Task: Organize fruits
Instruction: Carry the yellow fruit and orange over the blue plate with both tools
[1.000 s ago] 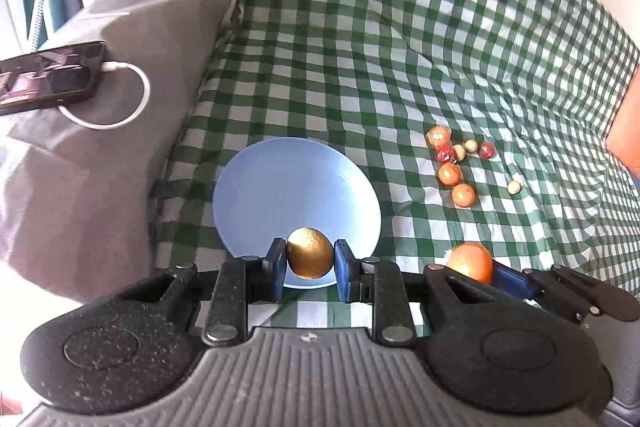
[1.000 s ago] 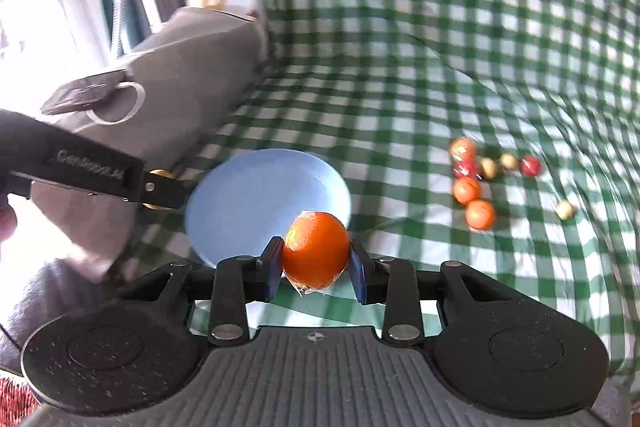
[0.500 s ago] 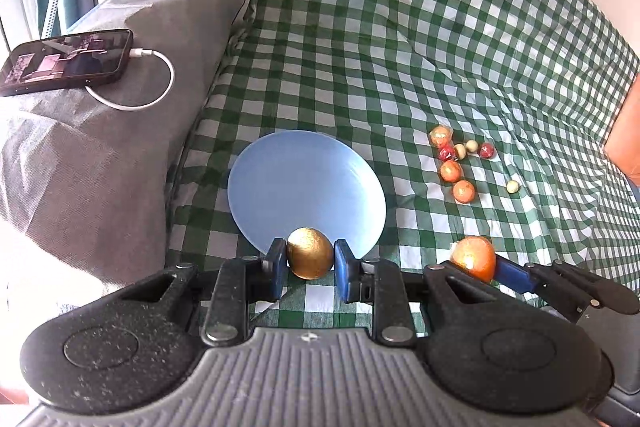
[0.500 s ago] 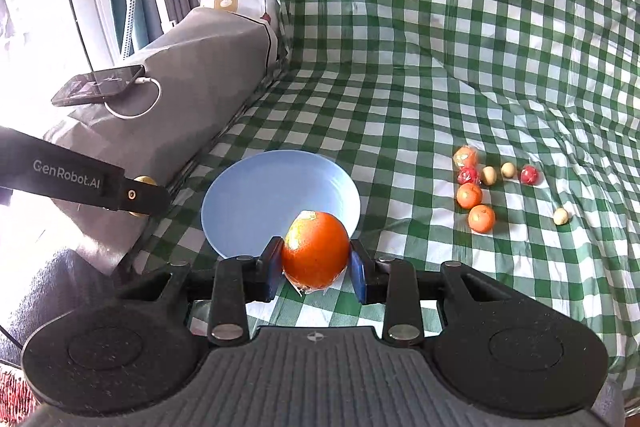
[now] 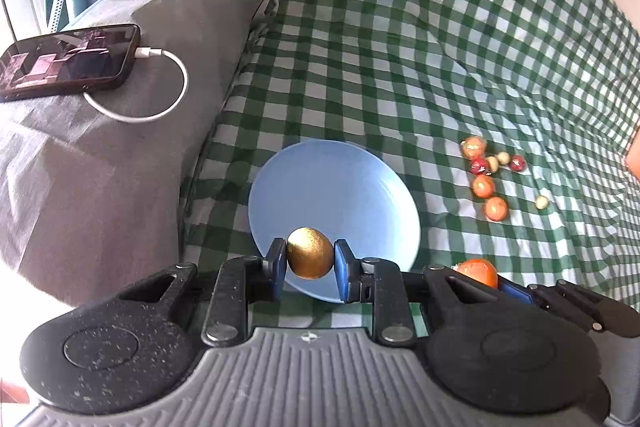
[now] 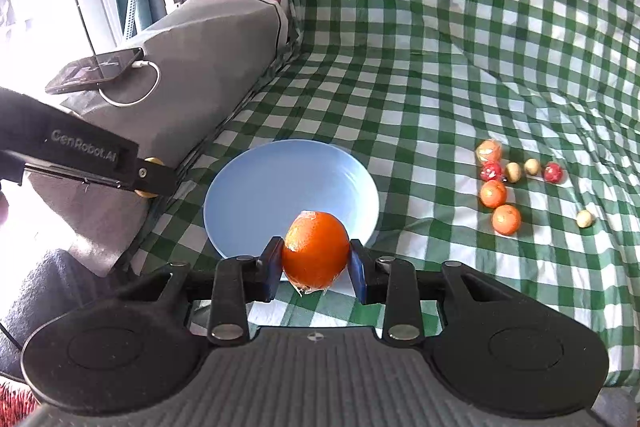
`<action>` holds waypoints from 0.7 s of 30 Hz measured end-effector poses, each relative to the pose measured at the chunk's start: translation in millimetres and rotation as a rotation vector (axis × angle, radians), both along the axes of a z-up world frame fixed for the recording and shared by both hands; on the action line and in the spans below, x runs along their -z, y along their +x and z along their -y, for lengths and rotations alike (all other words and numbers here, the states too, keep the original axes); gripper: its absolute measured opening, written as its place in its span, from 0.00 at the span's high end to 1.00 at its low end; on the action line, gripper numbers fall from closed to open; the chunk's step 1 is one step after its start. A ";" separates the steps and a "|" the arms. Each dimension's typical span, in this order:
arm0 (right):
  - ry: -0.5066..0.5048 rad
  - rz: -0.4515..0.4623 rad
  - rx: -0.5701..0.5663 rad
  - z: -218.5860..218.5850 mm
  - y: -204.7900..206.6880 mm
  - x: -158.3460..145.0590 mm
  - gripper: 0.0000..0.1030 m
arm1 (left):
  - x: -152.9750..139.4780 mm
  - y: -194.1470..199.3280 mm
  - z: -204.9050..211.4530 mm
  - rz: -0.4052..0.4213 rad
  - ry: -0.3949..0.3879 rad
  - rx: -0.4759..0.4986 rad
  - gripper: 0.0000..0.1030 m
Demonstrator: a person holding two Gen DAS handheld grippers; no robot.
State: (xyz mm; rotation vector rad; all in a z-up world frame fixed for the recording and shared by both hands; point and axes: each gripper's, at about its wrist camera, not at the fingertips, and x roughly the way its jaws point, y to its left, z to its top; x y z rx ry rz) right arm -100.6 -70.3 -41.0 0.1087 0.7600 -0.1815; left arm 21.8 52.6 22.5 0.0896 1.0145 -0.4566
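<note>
While both grippers hung over the green-and-white checked cloth [image 5: 400,39], each one had its blue pads clamped on a fruit. The left gripper [image 5: 310,263] pinched a small golden-brown, egg-shaped fruit [image 5: 310,258] from both sides, and directly ahead of and beneath its fingertips lay the pale blue plate [image 5: 332,187], bare of fruit in both views. To that gripper's right, the right gripper's blue-tipped finger showed low in the left wrist view, partly hidden by the near body. The right gripper [image 6: 316,261] squeezed a larger orange [image 6: 316,253], with a scrap of clear wrapping showing at the fruit's top and bottom; the same plate [image 6: 280,187] sat just ahead of its fingertips and a little to the left. Off to the right of both grippers, well apart from the plate, a loose cluster of small fruits [image 6: 508,183] rested on the cloth: orange ones, red ones and pale beige ones, with one beige fruit lying alone farther right. Far left of the grippers, a smartphone [image 5: 68,61] with a white charging cable [image 5: 160,99] plugged in lay on a grey fabric-covered armrest [image 5: 120,167].
</note>
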 end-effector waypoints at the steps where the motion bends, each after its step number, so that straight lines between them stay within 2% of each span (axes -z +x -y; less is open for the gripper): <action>1: 0.001 -0.002 -0.002 0.2 4.1 2.2 0.65 | 3.0 3.5 1.9 -0.001 0.005 0.002 0.73; 21: -0.008 -0.138 -0.035 19.6 76.8 66.9 0.65 | 88.0 62.8 38.4 -0.077 0.153 0.023 0.73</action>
